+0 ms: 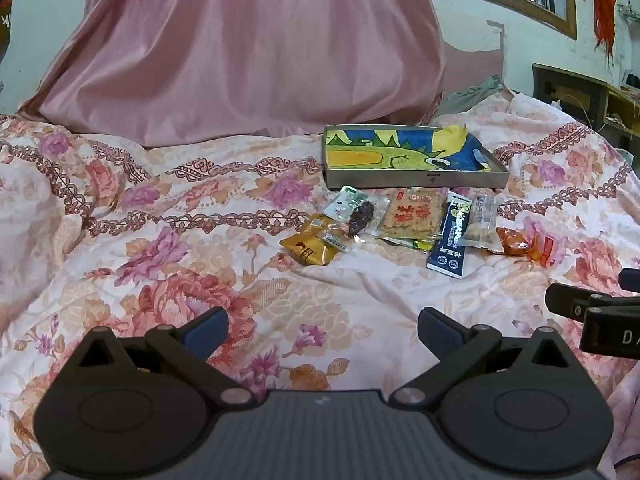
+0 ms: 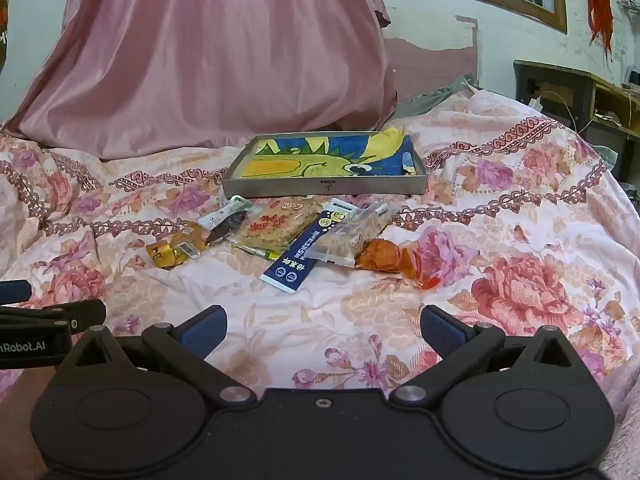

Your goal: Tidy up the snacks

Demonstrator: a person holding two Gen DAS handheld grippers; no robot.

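A: What lies ahead of the right hand-held gripper (image 2: 323, 330)?
B: Its jaws stand wide, empty, over the floral bedspread (image 2: 500, 240). Beyond it sits a row of snacks: gold packet (image 2: 162, 256), dark dried-fruit pack (image 2: 228, 224), rice cracker (image 2: 276, 226), blue stick (image 2: 298, 268), clear bar (image 2: 348, 236), orange packet (image 2: 384, 258).
A: And the metal tray (image 2: 324, 188)?
B: Just behind them, lined with a dinosaur drawing

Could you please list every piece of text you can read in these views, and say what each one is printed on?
"nRobot.AI", cut off at the edge: left tool.
"D A", cut off: right tool.
"Ca": blue packet.
Large red characters on the cracker pack: not legible.
Other wrappers and the tray mark: too small.
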